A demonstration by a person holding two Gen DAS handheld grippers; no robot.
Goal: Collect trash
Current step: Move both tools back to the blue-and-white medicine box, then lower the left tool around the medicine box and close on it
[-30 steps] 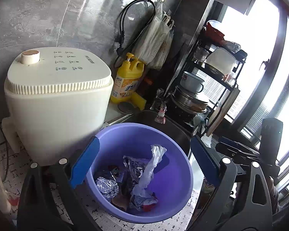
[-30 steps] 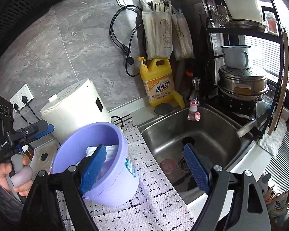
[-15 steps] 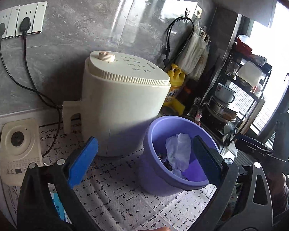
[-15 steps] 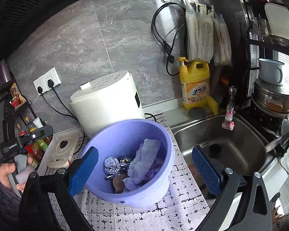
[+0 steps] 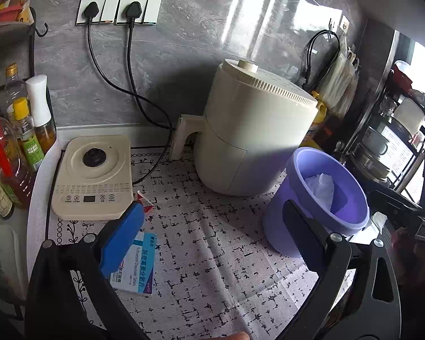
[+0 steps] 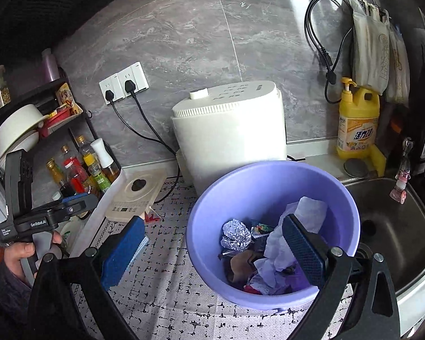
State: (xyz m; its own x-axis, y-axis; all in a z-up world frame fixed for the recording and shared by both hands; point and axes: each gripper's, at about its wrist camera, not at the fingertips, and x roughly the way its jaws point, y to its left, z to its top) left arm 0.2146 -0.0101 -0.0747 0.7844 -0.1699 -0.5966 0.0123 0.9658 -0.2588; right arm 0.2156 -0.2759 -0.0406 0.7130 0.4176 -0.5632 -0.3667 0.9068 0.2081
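Note:
A purple bucket (image 6: 272, 187) stands on the patterned counter mat beside the sink; it holds a foil ball (image 6: 236, 233), white tissue (image 6: 308, 212) and other scraps. It also shows in the left wrist view (image 5: 294, 238) at the right. A blue-and-white medicine box (image 5: 140, 265) lies flat on the mat (image 5: 212, 255), under my left gripper's left finger. A small red-and-white wrapper (image 5: 144, 202) lies by the induction plate. My left gripper (image 5: 209, 235) is open and empty above the mat. My right gripper (image 6: 212, 250) is open and empty over the bucket's near rim.
A cream air fryer (image 5: 252, 136) stands behind the bucket. An induction plate (image 5: 95, 175) sits at the left with oil and sauce bottles (image 5: 17, 141) beyond it. A steel sink (image 6: 391, 226), yellow detergent bottle (image 6: 357, 121) and dish rack (image 5: 396, 130) are at the right.
My left gripper has swung left and back from over the bucket, bringing the induction plate and medicine box into view. My right gripper has moved left, now over the bucket.

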